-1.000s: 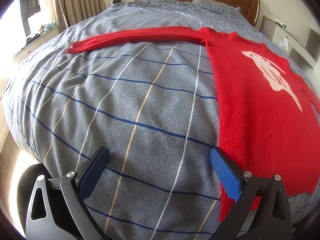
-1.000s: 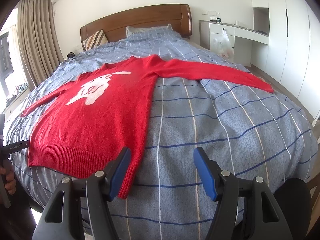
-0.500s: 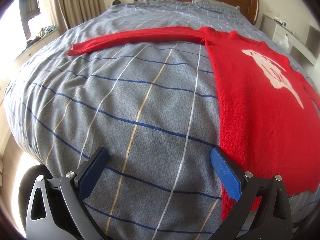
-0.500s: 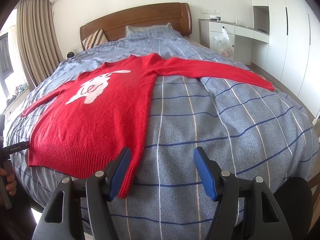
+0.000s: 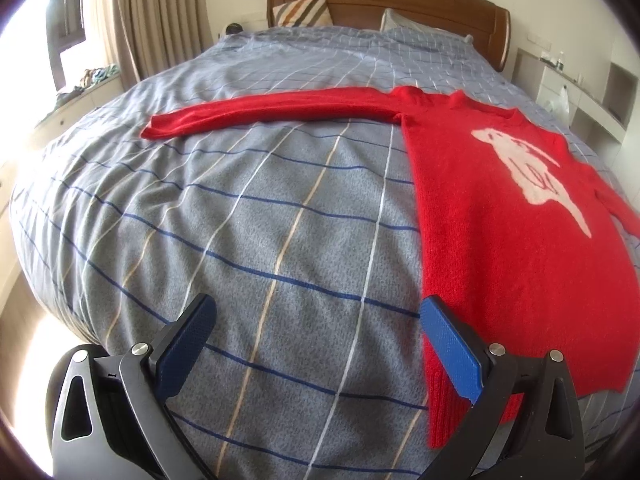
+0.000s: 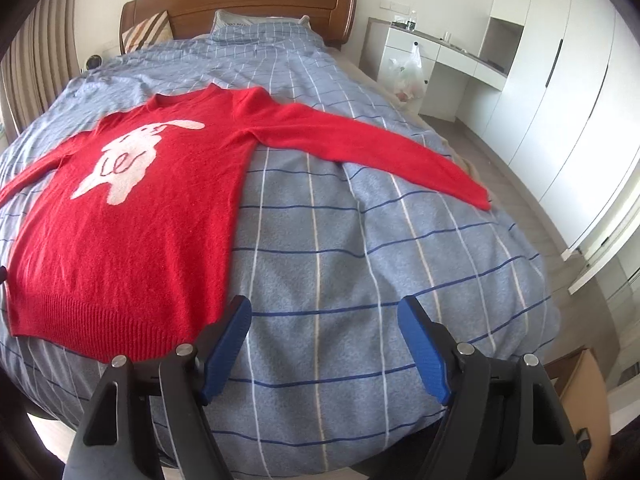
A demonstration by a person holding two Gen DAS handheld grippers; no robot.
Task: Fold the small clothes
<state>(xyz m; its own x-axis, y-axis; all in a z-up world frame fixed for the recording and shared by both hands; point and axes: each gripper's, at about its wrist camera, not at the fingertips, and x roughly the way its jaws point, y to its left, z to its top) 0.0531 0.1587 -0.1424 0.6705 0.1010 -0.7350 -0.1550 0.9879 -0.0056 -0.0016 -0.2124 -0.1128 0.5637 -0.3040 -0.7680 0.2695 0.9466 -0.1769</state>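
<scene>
A red knitted sweater [image 5: 500, 220] [image 6: 152, 208] with a white rabbit motif lies flat, face up, on the blue-grey checked bed cover [image 5: 260, 220], both sleeves spread sideways. My left gripper [image 5: 316, 344] hovers open over the bare cover, its right finger above the sweater's left hem corner. My right gripper [image 6: 326, 344] hangs above the cover beside the right hem corner. Its jaws are opening and nothing is between them. The left sleeve [image 5: 260, 114] and right sleeve [image 6: 380, 148] lie stretched out.
A wooden headboard [image 6: 240, 4] with pillows stands at the far end. White desk and wardrobes [image 6: 560, 80] line the right wall, a plastic bag [image 6: 408, 74] hanging there. Curtains and a window sill [image 5: 88, 88] are on the left. A cardboard box [image 6: 584, 380] sits on the floor.
The right gripper has risen and tilted, so the sweater now sits further left in its view, and its jaws stand wider. The left view has tipped up slightly.
</scene>
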